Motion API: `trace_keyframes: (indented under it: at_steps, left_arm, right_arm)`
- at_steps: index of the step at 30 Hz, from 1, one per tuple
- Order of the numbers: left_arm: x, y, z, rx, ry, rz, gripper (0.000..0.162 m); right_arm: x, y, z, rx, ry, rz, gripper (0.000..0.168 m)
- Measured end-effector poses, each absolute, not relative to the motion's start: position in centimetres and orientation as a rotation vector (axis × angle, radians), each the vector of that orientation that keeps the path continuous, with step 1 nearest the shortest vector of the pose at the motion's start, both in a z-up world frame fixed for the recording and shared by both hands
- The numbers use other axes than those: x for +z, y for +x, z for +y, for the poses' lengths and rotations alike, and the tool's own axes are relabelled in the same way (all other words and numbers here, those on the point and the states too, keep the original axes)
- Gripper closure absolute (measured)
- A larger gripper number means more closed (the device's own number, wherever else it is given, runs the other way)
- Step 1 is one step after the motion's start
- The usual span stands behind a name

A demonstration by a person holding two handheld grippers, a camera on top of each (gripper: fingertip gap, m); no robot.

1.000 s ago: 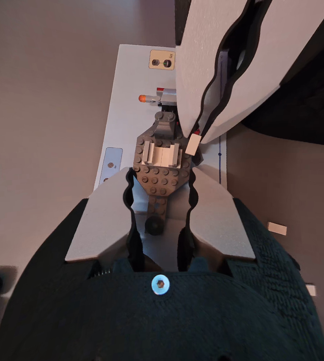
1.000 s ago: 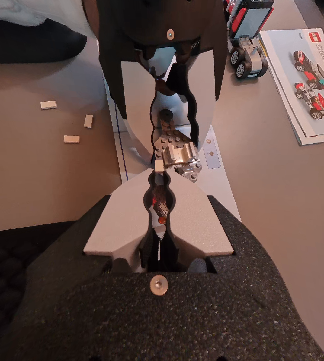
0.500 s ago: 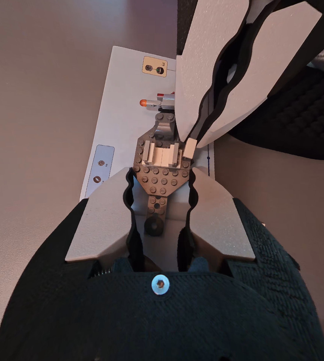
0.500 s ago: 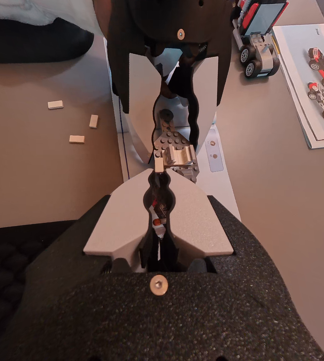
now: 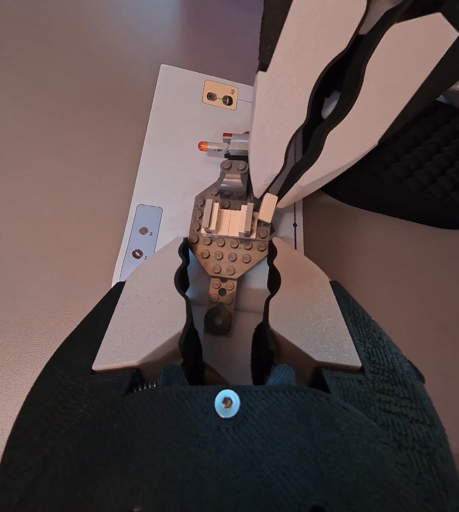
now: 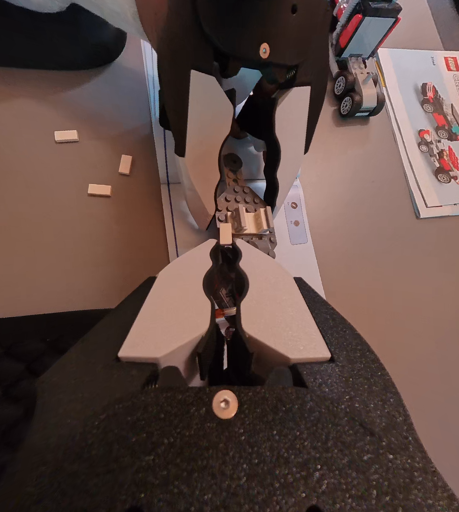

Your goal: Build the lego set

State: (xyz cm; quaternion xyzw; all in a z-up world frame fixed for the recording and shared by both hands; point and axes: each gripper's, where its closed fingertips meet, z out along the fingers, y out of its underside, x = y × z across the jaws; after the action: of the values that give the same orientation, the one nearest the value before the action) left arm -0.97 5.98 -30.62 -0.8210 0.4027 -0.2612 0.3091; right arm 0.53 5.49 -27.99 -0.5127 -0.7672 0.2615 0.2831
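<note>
A dark grey studded Lego assembly (image 5: 224, 256) with a tan seat section (image 5: 229, 219) lies over a white instruction page (image 5: 172, 133). My left gripper (image 5: 228, 243) is shut on the assembly's wide plate, one fingertip on each side edge. My right gripper (image 5: 271, 195) comes in from the far right and is shut on a small tan tile (image 5: 267, 207). It holds the tile tilted at the assembly's right edge, beside the seat. In the right wrist view the tile (image 6: 225, 232) sticks out of my right gripper (image 6: 225, 242), against the assembly (image 6: 239, 199) held by my left gripper (image 6: 243, 216).
A small grey piece with an orange tip (image 5: 217, 145) lies just beyond the assembly. Three loose tan tiles (image 6: 99, 190) lie on the brown table to the left. A built Lego truck (image 6: 361, 69) and an instruction booklet (image 6: 444, 133) are at the far right. A black textured mat (image 5: 430, 166) lies beside the page. Both grippers' tips are close together, under 4 cm apart. It is some 20 cm from my left tips to the built Lego truck (image 6: 361, 69).
My right gripper has brought the tan tile down and inward, from off the assembly's right side to its right edge by the seat. My left gripper keeps its hold.
</note>
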Motion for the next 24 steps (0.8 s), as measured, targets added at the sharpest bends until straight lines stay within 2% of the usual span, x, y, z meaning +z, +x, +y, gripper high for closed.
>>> trace_keyframes:
  at_steps: [24]
  left_arm:
    - [-30.49,-1.0,6.05,-0.736,-2.178,1.03,0.108]
  right_arm:
    - [-27.46,0.25,5.48,0.461,-1.169,-2.039,0.16]
